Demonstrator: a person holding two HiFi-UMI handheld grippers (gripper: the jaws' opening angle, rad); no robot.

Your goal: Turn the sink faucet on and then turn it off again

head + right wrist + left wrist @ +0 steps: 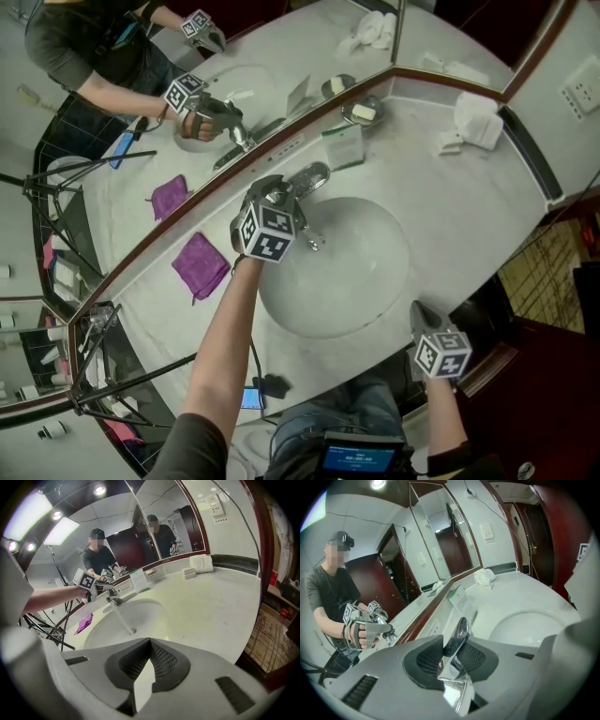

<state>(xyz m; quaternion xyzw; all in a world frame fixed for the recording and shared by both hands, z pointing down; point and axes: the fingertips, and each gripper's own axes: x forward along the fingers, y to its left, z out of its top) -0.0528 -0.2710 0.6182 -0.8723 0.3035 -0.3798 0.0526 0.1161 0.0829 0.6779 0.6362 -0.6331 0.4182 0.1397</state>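
The chrome faucet (309,178) stands behind the round white sink basin (375,300). My left gripper (272,195) is shut on the faucet's lever handle (460,632), whose shiny blade runs up between the two dark pads. In the right gripper view a stream of water (124,620) falls from the spout (115,601) into the basin. My right gripper (424,314) hovers over the counter's front edge to the right of the basin. Its jaws (149,665) are shut with nothing in them.
A purple cloth (200,264) lies on the counter left of the basin. A soap dish (362,112), a printed card (344,145) and a folded white towel (478,120) sit along the mirror. A tripod (103,375) stands at the lower left.
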